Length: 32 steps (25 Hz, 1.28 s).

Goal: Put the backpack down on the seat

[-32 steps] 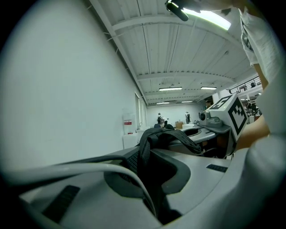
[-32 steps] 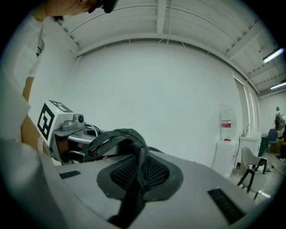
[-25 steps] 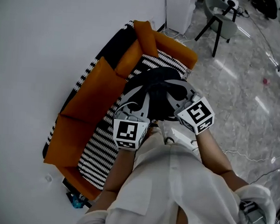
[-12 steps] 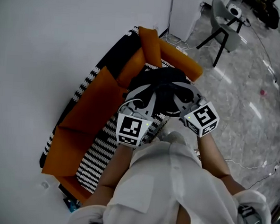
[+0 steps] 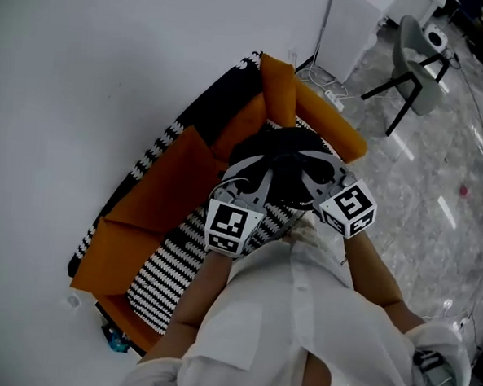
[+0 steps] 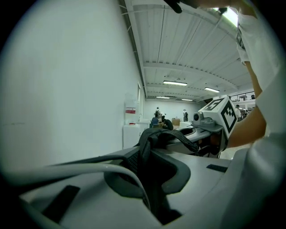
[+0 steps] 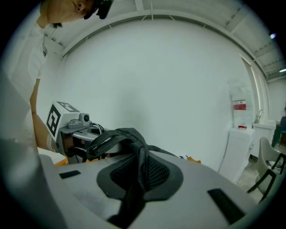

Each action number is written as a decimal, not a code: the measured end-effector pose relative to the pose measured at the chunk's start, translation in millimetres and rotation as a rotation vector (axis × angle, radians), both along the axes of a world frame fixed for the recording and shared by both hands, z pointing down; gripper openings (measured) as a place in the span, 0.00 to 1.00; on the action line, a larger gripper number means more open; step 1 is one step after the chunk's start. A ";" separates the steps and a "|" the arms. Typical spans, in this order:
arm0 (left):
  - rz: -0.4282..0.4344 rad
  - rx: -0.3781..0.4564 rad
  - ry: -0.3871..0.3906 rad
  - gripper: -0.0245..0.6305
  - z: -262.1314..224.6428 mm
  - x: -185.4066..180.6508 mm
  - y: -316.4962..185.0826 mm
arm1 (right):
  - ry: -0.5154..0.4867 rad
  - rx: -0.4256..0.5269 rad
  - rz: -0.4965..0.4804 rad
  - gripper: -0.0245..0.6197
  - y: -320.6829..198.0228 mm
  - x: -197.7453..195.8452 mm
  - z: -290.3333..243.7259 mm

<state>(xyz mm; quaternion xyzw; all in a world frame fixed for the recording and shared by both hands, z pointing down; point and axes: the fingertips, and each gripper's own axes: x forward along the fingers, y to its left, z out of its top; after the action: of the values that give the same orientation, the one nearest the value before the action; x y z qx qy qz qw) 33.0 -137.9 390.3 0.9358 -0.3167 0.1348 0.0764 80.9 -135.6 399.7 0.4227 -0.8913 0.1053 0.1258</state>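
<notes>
Head view: left tool (image 5: 243, 187) and right tool (image 5: 320, 181) clamp backpack (image 5: 289, 154) straps (image 7: 138, 156) over striped seat (image 5: 172, 265).

Backpack (image 5: 286, 162) over the seat (image 5: 168, 261), wall (image 5: 85, 81) behind, chair (image 5: 420, 73) far right

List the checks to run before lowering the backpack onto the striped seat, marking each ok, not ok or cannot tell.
1. Grip of left tool on a strap: ok, shut on it.
2. Grip of right tool on a strap: ok, shut on it.
3. Position of backpack over the seat: ok.
4. Space under the backpack free: cannot tell, hidden.
5. Contact between backpack and seat: cannot tell.
</notes>
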 end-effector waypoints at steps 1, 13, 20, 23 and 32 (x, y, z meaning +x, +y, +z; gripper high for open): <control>-0.016 -0.014 -0.002 0.11 5.6 0.7 -6.9 | 0.004 -0.015 -0.029 0.11 -8.0 0.7 5.2; -0.160 -0.218 0.003 0.11 102.3 -0.3 -57.9 | 0.072 -0.188 -0.213 0.11 -65.8 -1.5 99.4; -0.225 -0.331 -0.015 0.11 164.4 -14.7 -78.1 | 0.085 -0.293 -0.224 0.11 -86.8 -15.3 162.0; -0.231 -0.377 -0.043 0.11 191.3 -20.1 -81.5 | 0.090 -0.347 -0.225 0.11 -89.5 -20.5 190.0; -0.267 -0.468 -0.055 0.12 244.8 -30.0 -104.7 | 0.106 -0.426 -0.204 0.11 -110.8 -29.4 243.8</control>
<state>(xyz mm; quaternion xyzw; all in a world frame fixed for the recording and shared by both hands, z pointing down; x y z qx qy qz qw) 3.0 -242.7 635.1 0.8385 -0.3997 0.2184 0.2991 51.5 -246.4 643.5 0.2995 -0.8792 0.2552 0.2687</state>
